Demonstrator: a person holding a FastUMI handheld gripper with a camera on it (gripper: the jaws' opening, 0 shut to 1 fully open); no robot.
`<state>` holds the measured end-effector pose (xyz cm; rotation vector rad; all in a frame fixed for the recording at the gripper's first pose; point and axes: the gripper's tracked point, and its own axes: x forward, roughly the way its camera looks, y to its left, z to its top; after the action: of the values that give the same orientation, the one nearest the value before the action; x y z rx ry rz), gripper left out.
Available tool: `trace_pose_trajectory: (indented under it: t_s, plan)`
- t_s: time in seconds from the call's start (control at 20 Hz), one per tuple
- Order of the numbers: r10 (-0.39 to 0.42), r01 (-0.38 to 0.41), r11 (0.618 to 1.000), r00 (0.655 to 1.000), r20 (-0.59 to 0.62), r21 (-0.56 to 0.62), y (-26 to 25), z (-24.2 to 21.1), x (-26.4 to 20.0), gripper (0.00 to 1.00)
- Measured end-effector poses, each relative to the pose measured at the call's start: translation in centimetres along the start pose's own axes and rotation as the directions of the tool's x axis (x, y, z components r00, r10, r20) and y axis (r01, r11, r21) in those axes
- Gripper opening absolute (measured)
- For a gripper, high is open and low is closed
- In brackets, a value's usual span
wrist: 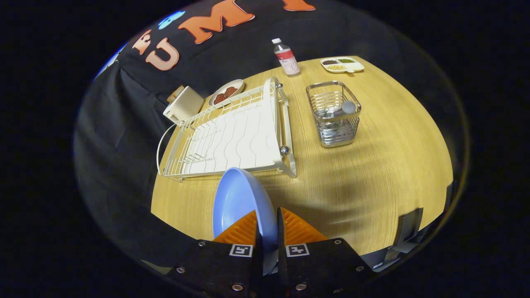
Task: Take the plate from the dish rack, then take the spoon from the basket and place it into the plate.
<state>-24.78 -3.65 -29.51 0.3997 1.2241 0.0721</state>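
Gripper: we see the gripper (269, 231) nearest us, its two fingers pressed close together on the rim of the plate, one on each face; it grips the plate.
Plate: the light blue plate (238, 198) stands on edge between the fingers, lifted clear of the dish rack, its upper rim just short of the rack's near rail; we cannot tell whether it touches the table.
Table: a round wood-grain table (372, 174) carries everything else; a shadow lies across it ahead of the fingers.
Dish rack: the white wire dish rack (232, 132) sits just beyond the plate, its slots empty, a ribbed drain tray under it.
Basket: the metal wire basket (334, 118) stands beside the rack, apart from it, on the right of the fingers' line.
Spoon: we note a pale handle end (347, 107) leaning on the basket's rim; we take it for the spoon, the bowl end hidden inside.
Far items: behind the rack, a small white box (184, 104) and an oval dish with dark red pieces (225, 93); farther off, a bottle with a white cap (286, 58) and a divided tray of small foods (342, 64).
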Motion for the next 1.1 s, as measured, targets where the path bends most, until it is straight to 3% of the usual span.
trace_pose_trajectory:
  t_s: [0.15, 0.4, 0.6, 0.75, 0.85, 0.9, 1.05, 1.1]
  plan:
    - [0.001, -0.001, 1.0, 1.0, 0.002, 0.0, -0.1, -0.5, 1.2, 0.15]
    - [0.077, -0.077, 0.997, 0.997, 0.027, 0.002, 1.2, -1.0, 4.1, 0.17]
    - [-0.026, 0.027, 1.0, 0.999, 0.046, -0.015, -1.7, -1.4, 6.3, 0.21]
    - [-0.058, 0.062, 0.997, 0.994, 0.088, -0.044, -2.2, -0.2, 6.4, 0.16]
    - [-0.082, 0.086, 0.996, 0.99, 0.117, -0.03, -3.2, 0.6, 5.4, 0.18]
    - [-0.098, 0.1, 0.995, 0.987, 0.129, -0.014, -3.6, 1.1, 4.5, 0.24]
    - [-0.157, 0.172, 0.985, 0.945, 0.288, -0.026, -5.4, 5.1, 1.1, 0.28]
    - [-0.181, 0.208, 0.977, 0.92, 0.348, -0.042, -6.0, 6.9, 0.0, 0.37]
